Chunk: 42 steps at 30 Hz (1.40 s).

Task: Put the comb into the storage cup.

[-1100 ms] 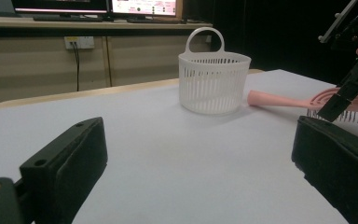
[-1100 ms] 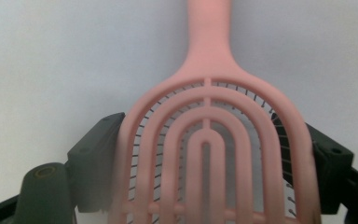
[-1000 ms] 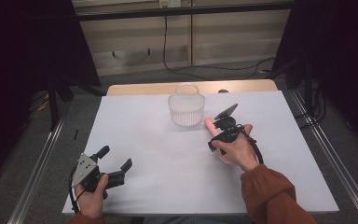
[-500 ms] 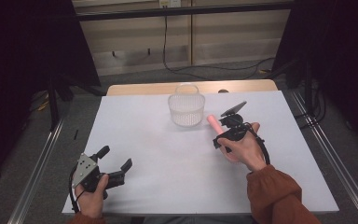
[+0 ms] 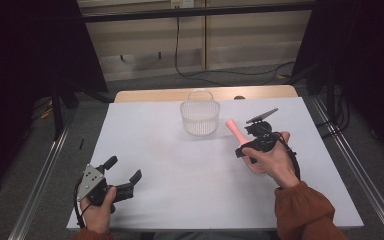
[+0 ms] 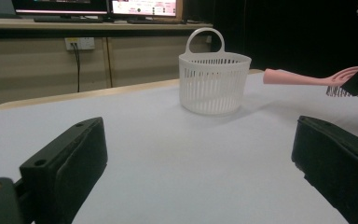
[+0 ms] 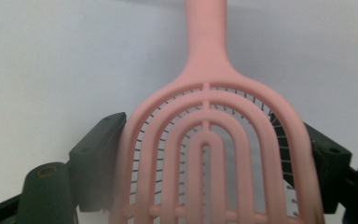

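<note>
The right gripper [image 5: 247,137] has its two black jaws closed on the head of a pink hairbrush [image 5: 236,131], one jaw pressing each edge of the head, as the right gripper view shows [image 7: 205,158]. The brush is a vented kind: nested pink arches joined by a middle rib, thin dark bristles showing through the gaps, and a plain rounded handle [image 7: 206,28] that runs straight away from the jaws. In the left gripper view the brush [image 6: 298,78] is held roughly level above the table, clear of it, its handle end pointing toward the basket [image 6: 213,81] and stopping just short of its rim, bristles hanging down.

The basket [image 5: 200,116] is white plastic with slotted walls and a small loop handle, and stands upright near the far edge of the white table [image 5: 180,160]. Nothing can be made out inside it.

The left gripper [image 5: 122,176] rests at the near left corner of the table, well apart from basket and brush, its jaws spread wide with nothing between them
</note>
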Each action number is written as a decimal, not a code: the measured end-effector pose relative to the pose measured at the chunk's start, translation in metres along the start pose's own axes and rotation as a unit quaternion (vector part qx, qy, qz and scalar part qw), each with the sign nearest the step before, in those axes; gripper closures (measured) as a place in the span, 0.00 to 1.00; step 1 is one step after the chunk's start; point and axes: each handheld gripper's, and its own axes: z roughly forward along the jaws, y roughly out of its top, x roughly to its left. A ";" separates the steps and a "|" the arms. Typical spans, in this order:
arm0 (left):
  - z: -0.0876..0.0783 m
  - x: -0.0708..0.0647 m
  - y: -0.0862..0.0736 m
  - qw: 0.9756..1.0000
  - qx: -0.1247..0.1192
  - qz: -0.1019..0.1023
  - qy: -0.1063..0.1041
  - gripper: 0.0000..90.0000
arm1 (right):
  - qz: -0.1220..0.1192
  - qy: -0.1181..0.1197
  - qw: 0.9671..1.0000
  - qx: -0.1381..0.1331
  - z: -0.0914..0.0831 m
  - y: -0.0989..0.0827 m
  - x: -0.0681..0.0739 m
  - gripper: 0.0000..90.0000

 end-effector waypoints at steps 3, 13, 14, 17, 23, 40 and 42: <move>0.001 0.000 0.000 1.000 0.000 -0.001 -0.005 0.04 | -0.006 0.007 1.000 -0.015 -0.003 -0.004 -0.002 0.23; 0.005 -0.002 0.006 0.999 0.011 0.027 -0.045 0.02 | -0.017 0.032 0.999 -0.038 -0.009 -0.013 -0.007 0.23; 0.005 -0.002 0.007 0.998 0.010 0.030 -0.047 0.02 | -0.019 0.033 0.998 -0.040 -0.009 -0.014 -0.008 0.23; 0.006 -0.004 0.011 0.997 0.016 0.029 -0.073 0.02 | -0.027 0.041 0.997 -0.051 -0.012 -0.017 -0.008 0.23; 0.011 -0.011 0.016 0.994 0.017 0.044 -0.098 0.02 | -0.036 0.056 0.996 -0.060 -0.017 -0.021 -0.007 0.23; 0.030 -0.032 0.024 0.986 0.073 0.084 -0.126 0.05 | -0.079 0.095 0.990 -0.063 -0.018 -0.030 0.003 0.23; 0.030 -0.033 0.025 0.983 0.066 0.090 -0.144 0.03 | -0.082 0.100 0.989 -0.066 -0.019 -0.029 0.004 0.23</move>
